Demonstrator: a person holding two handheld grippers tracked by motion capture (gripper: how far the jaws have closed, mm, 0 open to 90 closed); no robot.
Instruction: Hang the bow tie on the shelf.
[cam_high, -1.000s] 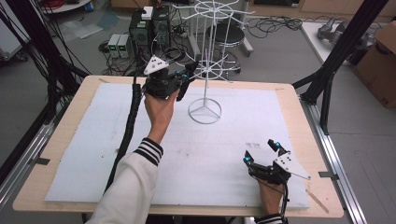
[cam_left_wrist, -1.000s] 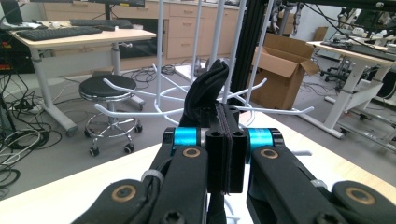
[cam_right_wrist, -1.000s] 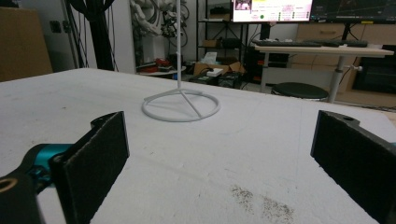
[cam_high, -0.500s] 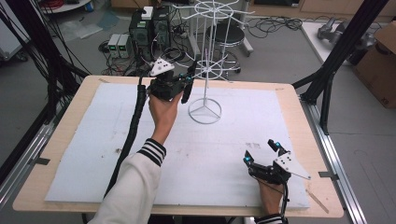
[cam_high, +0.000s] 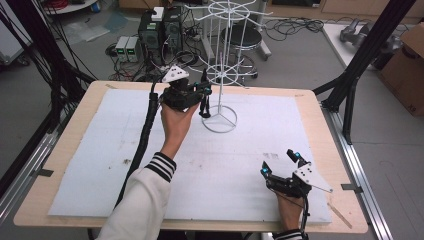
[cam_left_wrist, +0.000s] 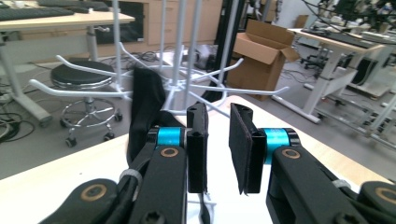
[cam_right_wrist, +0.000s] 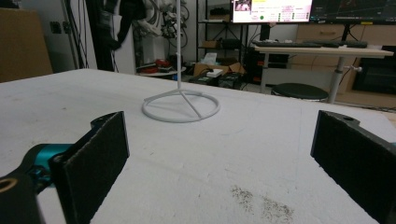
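A white wire rack stands on a ring base at the back of the table. A black cloth strip hangs from one of its lower arms beside the pole; in the left gripper view this black cloth strip drapes just left of the jaws. My left gripper is held up against the rack. Its jaws have just been opening, and the left gripper shows a narrow gap with nothing in it. My right gripper rests on the table at the front right, and this right gripper stands wide open and empty.
White foam sheet covers the wooden table. The rack's ring base lies ahead of the right gripper. Behind the table stand a black stool and computer boxes. A black frame post rises at the right.
The left gripper has shifted slightly right toward the rack and its jaws have parted. The black cloth now hangs from the rack arm. The right gripper has not moved.
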